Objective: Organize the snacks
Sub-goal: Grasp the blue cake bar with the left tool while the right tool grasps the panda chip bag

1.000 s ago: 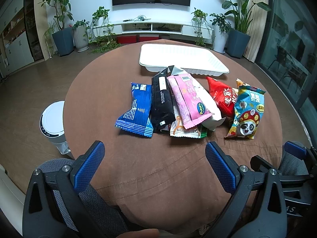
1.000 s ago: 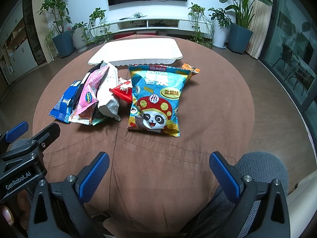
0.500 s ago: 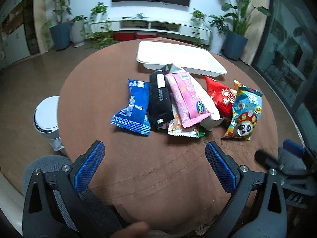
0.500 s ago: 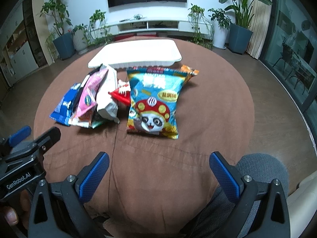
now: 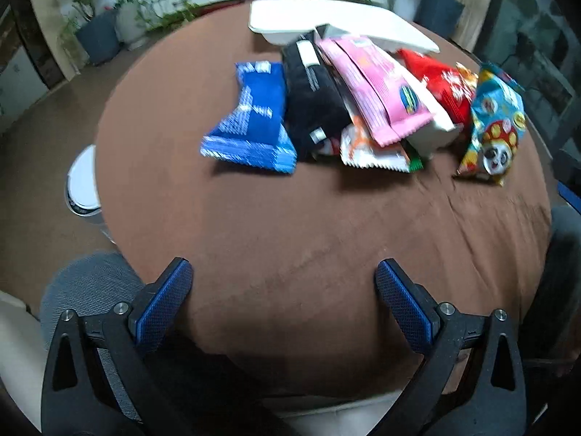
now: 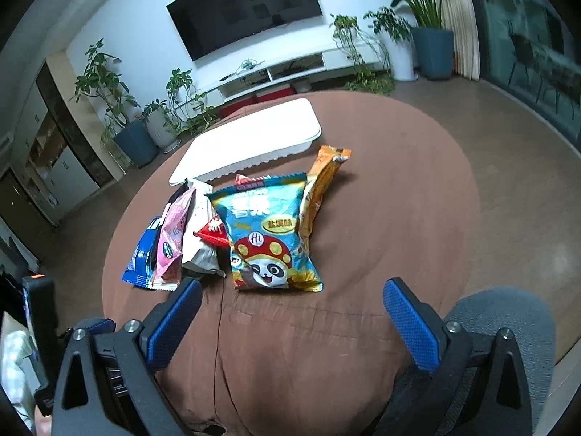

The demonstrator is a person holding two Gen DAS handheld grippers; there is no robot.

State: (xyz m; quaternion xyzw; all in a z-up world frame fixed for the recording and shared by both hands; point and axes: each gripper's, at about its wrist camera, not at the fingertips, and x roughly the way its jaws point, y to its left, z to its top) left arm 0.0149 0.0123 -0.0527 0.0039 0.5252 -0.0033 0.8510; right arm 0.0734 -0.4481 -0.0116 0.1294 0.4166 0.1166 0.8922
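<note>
So basically nothing's been sorted yet. The white tray (image 6: 247, 141) sits empty at the far side of the table (image 5: 290, 247), well ahead of both sets of fingers, and every snack is on the brown cloth in a loose, overlapping row in front of it.

Left to right from the left wrist view: the blue packet (image 5: 254, 120) lies ahead and a bit left of the left fingers, then the black packet (image 5: 316, 101), a white-and-orange packet (image 5: 374, 152) tucked under the pink packet (image 5: 377, 87), a white packet (image 5: 432, 127), the red packet (image 5: 443, 87), and the panda bag (image 5: 494, 123) way off past the right finger. The right view adds an orange packet (image 6: 319, 185) leaning behind the panda bag. That makes eight snacks by my count, one of each, plus one tray. There could be more buried in the pile, can't tell.

The left gripper (image 5: 283, 290) is spread wide and holding nothing, hovering near the table edge. The right gripper (image 6: 290, 309) is wide and empty too, with the panda bag just ahead between its fingers, so that's probably first to go. All eight left to move.
</note>
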